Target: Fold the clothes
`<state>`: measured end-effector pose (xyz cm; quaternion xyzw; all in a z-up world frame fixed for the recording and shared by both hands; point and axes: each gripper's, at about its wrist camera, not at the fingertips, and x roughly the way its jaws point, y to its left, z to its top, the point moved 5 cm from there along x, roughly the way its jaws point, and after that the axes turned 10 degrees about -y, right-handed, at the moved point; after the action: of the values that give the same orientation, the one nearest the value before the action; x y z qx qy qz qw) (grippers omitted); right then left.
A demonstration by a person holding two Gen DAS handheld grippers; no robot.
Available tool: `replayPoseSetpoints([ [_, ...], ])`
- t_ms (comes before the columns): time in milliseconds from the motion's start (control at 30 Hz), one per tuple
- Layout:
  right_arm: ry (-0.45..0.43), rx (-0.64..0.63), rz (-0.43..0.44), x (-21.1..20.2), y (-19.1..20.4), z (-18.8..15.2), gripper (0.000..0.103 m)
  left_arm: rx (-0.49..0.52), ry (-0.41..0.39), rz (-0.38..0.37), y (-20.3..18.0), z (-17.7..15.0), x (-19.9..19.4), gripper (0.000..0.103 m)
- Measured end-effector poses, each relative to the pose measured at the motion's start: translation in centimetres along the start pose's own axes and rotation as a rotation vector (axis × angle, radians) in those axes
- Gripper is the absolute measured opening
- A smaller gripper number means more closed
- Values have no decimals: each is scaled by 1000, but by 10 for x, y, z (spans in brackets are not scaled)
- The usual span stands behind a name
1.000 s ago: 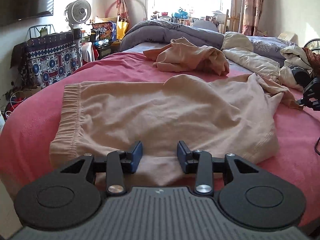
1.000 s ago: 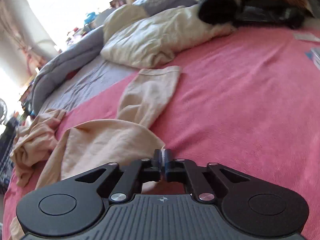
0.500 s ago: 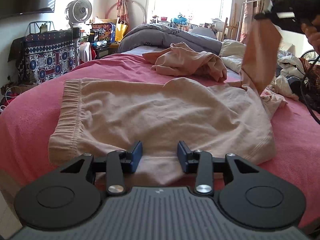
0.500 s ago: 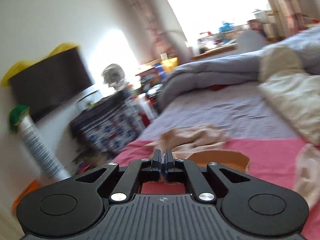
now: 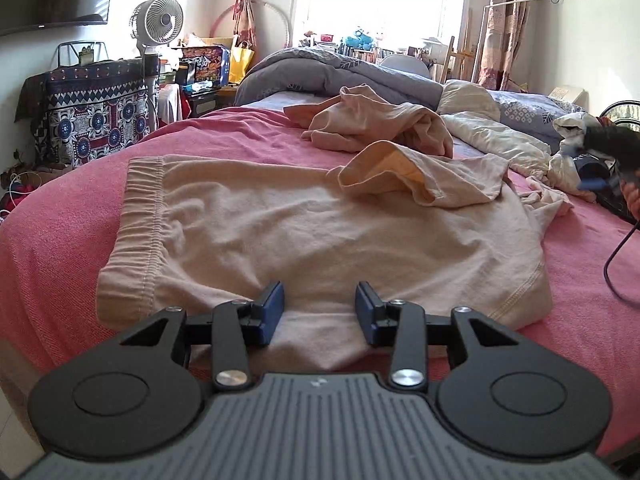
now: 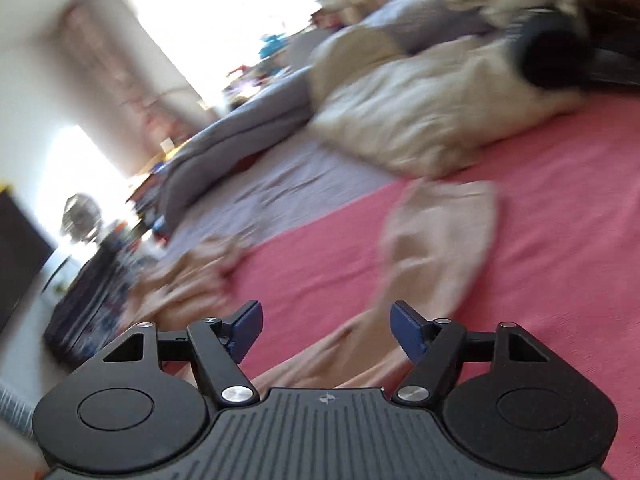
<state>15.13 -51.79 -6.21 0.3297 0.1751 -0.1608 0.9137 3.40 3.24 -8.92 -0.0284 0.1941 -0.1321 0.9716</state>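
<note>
A beige sweatshirt (image 5: 320, 232) lies spread on the pink bedcover (image 5: 72, 224), ribbed hem to the left. One sleeve (image 5: 404, 176) is folded back across the body, cuff open. My left gripper (image 5: 319, 300) is open and empty, just above the near edge of the sweatshirt. My right gripper (image 6: 326, 320) is open and empty above the bed; the view is blurred. It also shows at the far right of the left wrist view (image 5: 612, 160). Another part of the sweatshirt (image 6: 436, 248) lies ahead of the right gripper.
A second beige garment (image 5: 372, 124) lies crumpled behind the sweatshirt. A grey duvet (image 5: 332, 76) and cream bedding (image 5: 492, 136) are piled at the back. A fan (image 5: 158, 16) and a patterned covered stand (image 5: 92, 108) are to the left of the bed.
My right gripper has let go of the sleeve, which now lies folded across the sweatshirt. It has opened and swung back low to the right. My left gripper has stayed put, open.
</note>
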Motion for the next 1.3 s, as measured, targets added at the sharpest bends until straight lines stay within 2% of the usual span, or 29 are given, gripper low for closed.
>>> replayPoseSetpoints([
  [67,-44,21,-83,17,-41,14,69,5,6,1,0,0,1,47],
  [167,-38,37,-124,54,-77,20,69,16,13,8,-2,1,3,47],
  [233,-60,-2,-126,82,-83,20,82,25,18,13,-3,1,4,47],
  [300,-83,-58,-146,101,-72,19,87,33,23,15,-4,2,5,47],
  [333,-86,-80,-172,109,-66,17,80,35,24,17,-4,2,6,48],
  [367,-76,-93,-180,114,-60,16,66,38,26,19,-4,2,6,48],
  [400,-38,-90,-179,116,-58,16,20,41,28,20,-4,2,7,48],
  [433,11,-46,-155,117,-57,17,8,45,30,23,-5,2,7,48],
  [500,57,37,-58,109,-52,22,7,53,32,27,-6,2,8,48],
  [600,-22,9,-12,75,-40,50,7,55,30,28,-5,2,8,48],
  [700,-137,-13,18,30,-39,95,7,51,30,23,-4,2,8,48],
  [833,-217,-100,6,-6,-45,132,7,48,33,19,-2,3,8,48],
  [933,-185,-183,-27,1,-56,130,8,11,55,10,3,7,9,49],
  [1067,-2,-222,-170,54,-98,83,10,11,73,3,4,10,11,50],
  [1133,54,-245,-260,71,-119,50,12,14,69,5,3,9,10,50],
  [1200,25,-322,-289,66,-113,37,18,12,62,6,3,8,10,50],
  [1267,28,-453,-352,62,-99,32,42,11,53,-1,4,6,10,51],
  [1300,-6,-556,-410,56,-87,32,62,7,47,-4,4,5,9,51],
])
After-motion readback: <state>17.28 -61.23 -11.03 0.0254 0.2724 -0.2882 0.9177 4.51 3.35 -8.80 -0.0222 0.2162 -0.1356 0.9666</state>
